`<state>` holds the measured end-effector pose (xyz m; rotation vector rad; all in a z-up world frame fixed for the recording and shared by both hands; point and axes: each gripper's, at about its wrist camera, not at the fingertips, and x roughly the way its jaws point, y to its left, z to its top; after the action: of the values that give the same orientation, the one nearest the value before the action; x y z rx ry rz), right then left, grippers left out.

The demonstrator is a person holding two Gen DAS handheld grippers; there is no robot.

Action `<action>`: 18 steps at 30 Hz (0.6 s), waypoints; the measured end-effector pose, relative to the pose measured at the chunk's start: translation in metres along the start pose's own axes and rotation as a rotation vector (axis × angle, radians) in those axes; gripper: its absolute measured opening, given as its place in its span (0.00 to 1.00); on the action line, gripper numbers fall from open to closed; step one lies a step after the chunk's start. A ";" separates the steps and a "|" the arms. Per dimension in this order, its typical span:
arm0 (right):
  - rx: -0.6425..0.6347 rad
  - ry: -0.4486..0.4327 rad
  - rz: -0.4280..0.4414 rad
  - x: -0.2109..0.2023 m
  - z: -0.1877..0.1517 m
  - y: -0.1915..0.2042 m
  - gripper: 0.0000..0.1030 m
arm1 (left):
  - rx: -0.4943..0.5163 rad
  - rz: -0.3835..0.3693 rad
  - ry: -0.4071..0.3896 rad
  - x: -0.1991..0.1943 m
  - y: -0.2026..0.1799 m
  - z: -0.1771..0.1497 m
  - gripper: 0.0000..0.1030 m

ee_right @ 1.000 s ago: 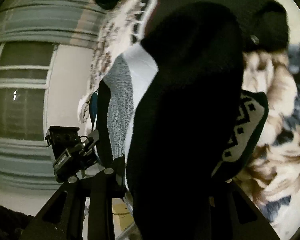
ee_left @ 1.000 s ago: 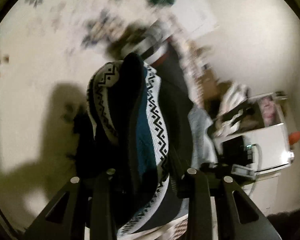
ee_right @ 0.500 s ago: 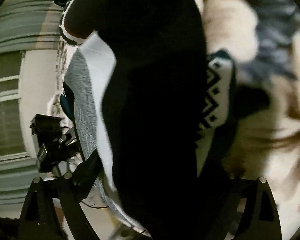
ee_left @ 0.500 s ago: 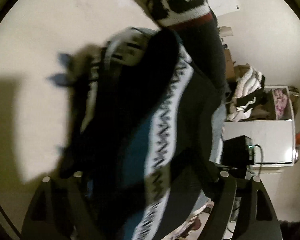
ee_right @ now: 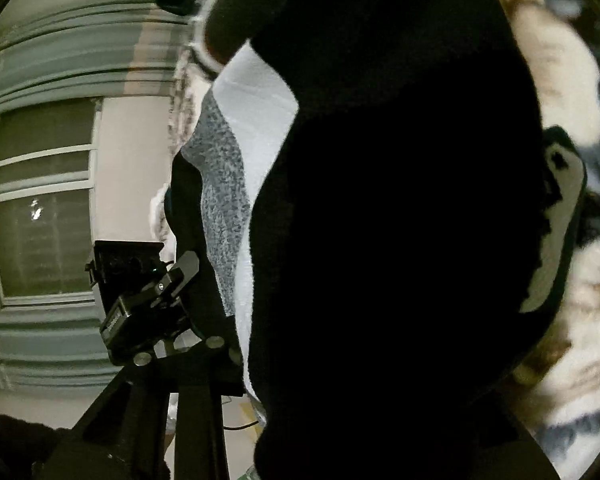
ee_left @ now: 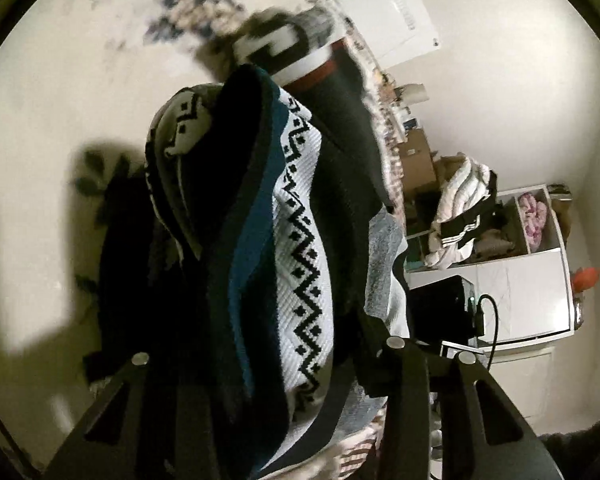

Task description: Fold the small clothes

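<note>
I see a bunch of socks (ee_left: 300, 264) filling the space between the two prongs of my left tool (ee_left: 268, 352). The jaws are closing, and the socks sit right between them. The prongs press on the cloth on both sides, so this tool grips the bunch. One sock is white with a black zigzag, with a blue stripe beside it and black cloth around it. Half a second ago the prongs stood far apart and the bunch looked blurred; now they are drawn in close again, much like a second ago.

From the right side, a big black sock (ee_right: 388, 240) covers most of the view. My right tool (ee_right: 340, 360) is closing too. I can only see its left prong, low down, touching the cloth. The other prong is hidden behind the black sock, so I cannot tell for sure, but the bunch looks pinched. A grey and white sock (ee_right: 232, 184) lies beside the black one, and a patterned piece (ee_right: 556, 232) peeks out on the right. Half a second ago both prongs showed, spread wide.

The socks hang over a bed cover (ee_left: 80, 92) that is pale with dark flowers. A white shelf (ee_left: 512, 264) with clothes stands off to the right. A window (ee_right: 40, 208) shows on the left of the right view.
</note>
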<state>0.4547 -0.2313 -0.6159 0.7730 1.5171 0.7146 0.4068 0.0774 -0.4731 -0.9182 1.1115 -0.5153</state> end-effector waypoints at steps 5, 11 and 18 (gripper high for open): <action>-0.058 -0.024 0.044 -0.039 -0.005 0.041 0.36 | 0.033 -0.030 -0.034 -0.027 -0.037 0.023 0.35; -0.127 -0.079 0.084 -0.104 0.025 0.088 0.35 | 0.126 -0.037 -0.064 -0.039 -0.106 0.090 0.35; -0.134 -0.246 0.111 -0.179 0.121 0.134 0.35 | 0.242 -0.037 -0.025 0.002 -0.172 0.196 0.35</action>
<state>0.5929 -0.2972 -0.4127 0.8164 1.1995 0.7661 0.6019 0.0535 -0.3016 -0.7327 0.9865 -0.6522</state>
